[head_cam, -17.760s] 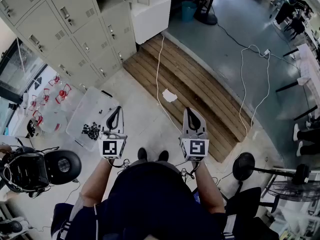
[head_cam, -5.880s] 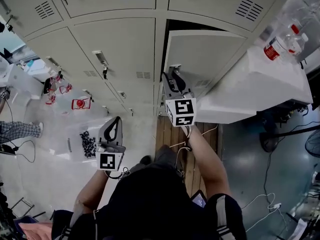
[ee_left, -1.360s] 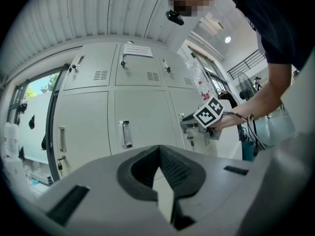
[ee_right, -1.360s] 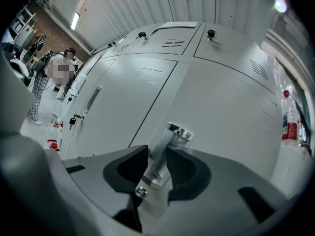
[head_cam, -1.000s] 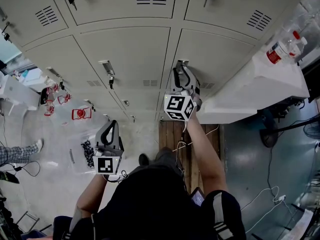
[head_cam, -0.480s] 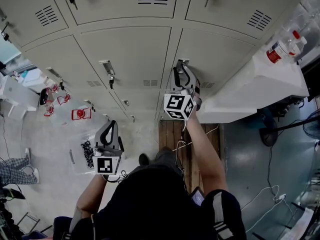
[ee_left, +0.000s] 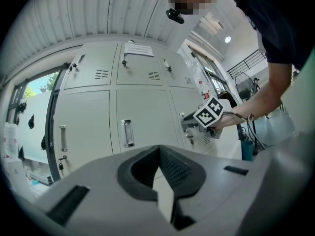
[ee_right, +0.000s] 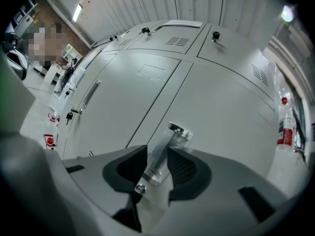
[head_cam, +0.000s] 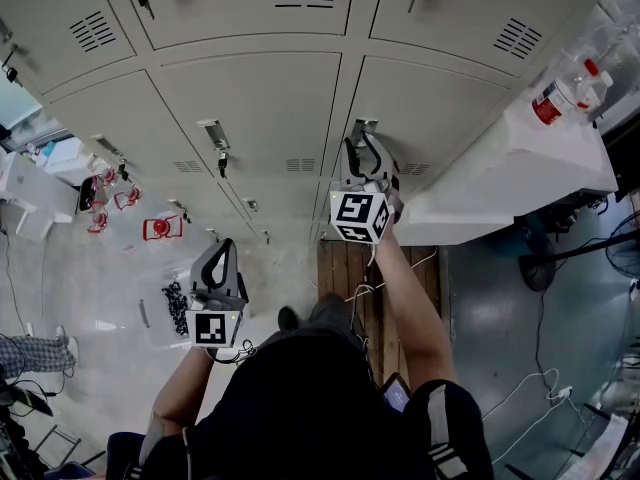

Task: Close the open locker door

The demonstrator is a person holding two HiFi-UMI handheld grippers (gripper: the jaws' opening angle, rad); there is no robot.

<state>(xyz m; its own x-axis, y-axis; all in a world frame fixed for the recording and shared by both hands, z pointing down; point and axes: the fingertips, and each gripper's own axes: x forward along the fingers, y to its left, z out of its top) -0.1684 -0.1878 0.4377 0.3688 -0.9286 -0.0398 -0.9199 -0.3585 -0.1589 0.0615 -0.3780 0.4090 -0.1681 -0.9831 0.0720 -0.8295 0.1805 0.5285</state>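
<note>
Right gripper (head_cam: 361, 140) clamped on handle (ee_right: 158, 159) of locker door (head_cam: 440, 103); door sits flush with neighbouring lockers (head_cam: 250, 98); left gripper (head_cam: 222, 253) clenched, empty, well apart from them.

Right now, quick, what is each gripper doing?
Left gripper: closed, empty.
Right gripper: closed on the handle.

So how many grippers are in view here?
2. The left gripper hangs empty, away from the lockers; the right gripper is closed on the handle of the shut locker door. Neither is hidden.
</note>
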